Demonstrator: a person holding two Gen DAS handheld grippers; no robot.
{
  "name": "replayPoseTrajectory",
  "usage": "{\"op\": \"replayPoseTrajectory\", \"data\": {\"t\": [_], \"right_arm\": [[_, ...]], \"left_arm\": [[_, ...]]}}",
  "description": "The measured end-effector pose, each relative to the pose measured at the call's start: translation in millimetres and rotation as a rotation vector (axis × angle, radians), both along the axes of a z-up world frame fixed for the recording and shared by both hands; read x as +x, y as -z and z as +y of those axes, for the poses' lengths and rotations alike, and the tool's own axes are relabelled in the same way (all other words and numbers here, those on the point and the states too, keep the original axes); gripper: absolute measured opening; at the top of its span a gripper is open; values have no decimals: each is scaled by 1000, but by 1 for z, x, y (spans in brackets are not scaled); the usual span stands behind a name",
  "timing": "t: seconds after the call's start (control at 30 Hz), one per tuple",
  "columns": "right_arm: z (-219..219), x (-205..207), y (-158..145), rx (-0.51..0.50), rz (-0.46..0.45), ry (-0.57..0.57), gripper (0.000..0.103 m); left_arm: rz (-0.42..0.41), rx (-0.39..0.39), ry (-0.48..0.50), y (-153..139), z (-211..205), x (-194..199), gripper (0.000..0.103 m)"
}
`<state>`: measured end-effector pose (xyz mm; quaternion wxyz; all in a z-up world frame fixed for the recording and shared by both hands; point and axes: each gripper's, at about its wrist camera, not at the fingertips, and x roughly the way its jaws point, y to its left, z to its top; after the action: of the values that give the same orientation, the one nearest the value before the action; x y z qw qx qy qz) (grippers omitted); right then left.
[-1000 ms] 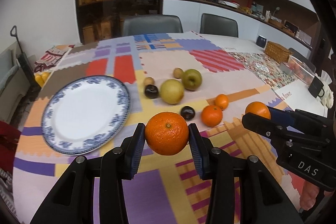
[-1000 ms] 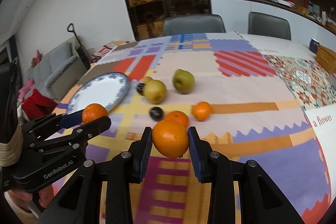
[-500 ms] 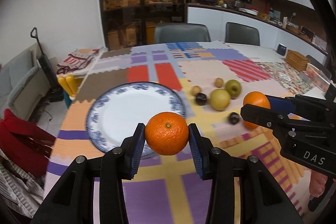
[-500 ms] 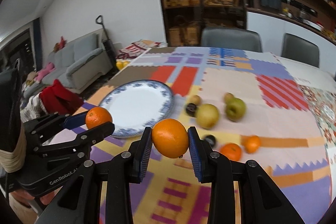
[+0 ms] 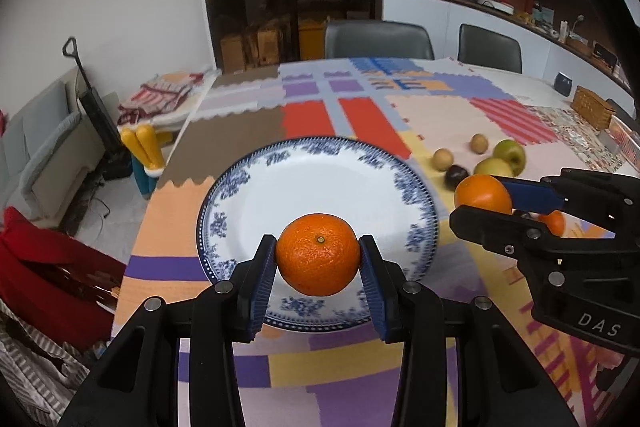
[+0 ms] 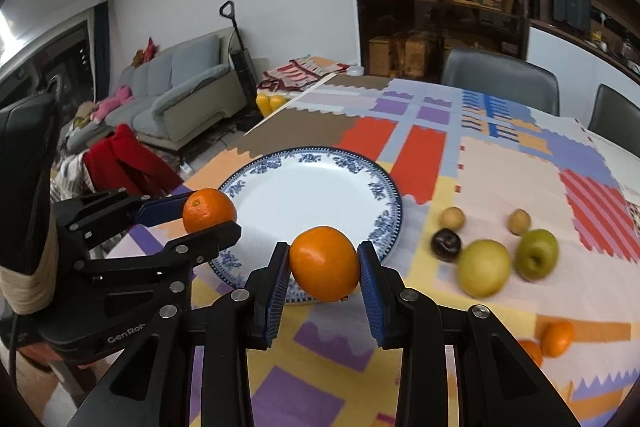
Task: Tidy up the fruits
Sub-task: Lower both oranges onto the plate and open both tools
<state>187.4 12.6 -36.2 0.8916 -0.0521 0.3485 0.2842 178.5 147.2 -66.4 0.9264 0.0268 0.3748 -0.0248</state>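
Two glossy, dimpled oranges point(image 5: 318, 259) point(image 6: 324, 263), one per tongs point(image 5: 319, 263) point(image 6: 325, 267)

Four oranges are in view: one point(image 5: 318, 259) clamped in the left gripper point(image 5: 319, 279), one point(image 6: 324, 263) clamped in the right gripper point(image 6: 324, 287), and two smaller ones point(image 6: 557, 338) point(image 6: 532, 351) lying touching each other on the desk point(image 6: 500, 179). There is one blue-rimmed plate point(image 6: 316, 195), bare. Beside it lie two yellow-green apples or pears, one paler point(image 6: 484, 268) and one greener point(image 6: 536, 254), two small tan fruits point(image 6: 453, 218) point(image 6: 519, 222), and one dark plum-like fruit point(image 6: 446, 245). Two grippers show. Two grey chairs point(image 5: 378, 39) point(image 5: 489, 49) stand at the far side, and one wicker basket point(image 5: 593, 107) sits at the right edge.
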Motion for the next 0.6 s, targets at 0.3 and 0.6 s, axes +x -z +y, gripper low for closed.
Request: {"op": "replayPoseTrajectory", "data": {"t": [0.3, 0.6], "right_arm": [[20, 28, 26, -37, 45, -28, 35], [31, 49, 46, -46, 91, -29, 35]], "left_arm": [[58, -9, -11, 23, 14, 21, 41], [87, -6, -22, 36, 23, 34, 41]]}}
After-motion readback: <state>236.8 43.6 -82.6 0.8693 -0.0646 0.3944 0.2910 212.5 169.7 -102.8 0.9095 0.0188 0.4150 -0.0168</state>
